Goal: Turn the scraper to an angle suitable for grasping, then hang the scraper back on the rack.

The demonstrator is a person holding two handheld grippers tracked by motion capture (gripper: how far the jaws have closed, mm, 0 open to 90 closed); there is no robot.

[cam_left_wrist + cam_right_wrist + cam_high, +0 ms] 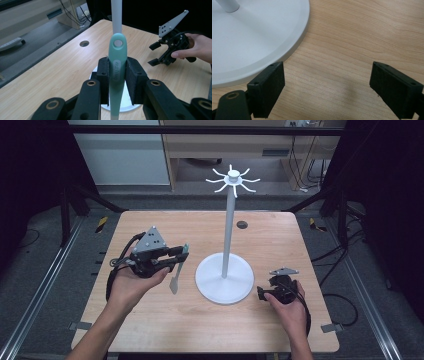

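Observation:
A utensil (176,272) with a mint-green handle (117,65) and a pale blade hangs blade-down over the left half of the wooden table (150,320). My left gripper (179,257) is shut on the handle's upper part, just below its hanging hole. A white hook stand rises at the table's middle, with a round base (224,282), a thin pole (228,230) and a crown of hooks (232,180). My right gripper (265,289) rests low beside the base's right edge, open, with bare wood between its pads (268,87).
A small dark round hole (242,224) sits in the tabletop behind the stand. Black frame legs and cables stand around the table. In the left gripper view the other hand (197,48) shows at the far right.

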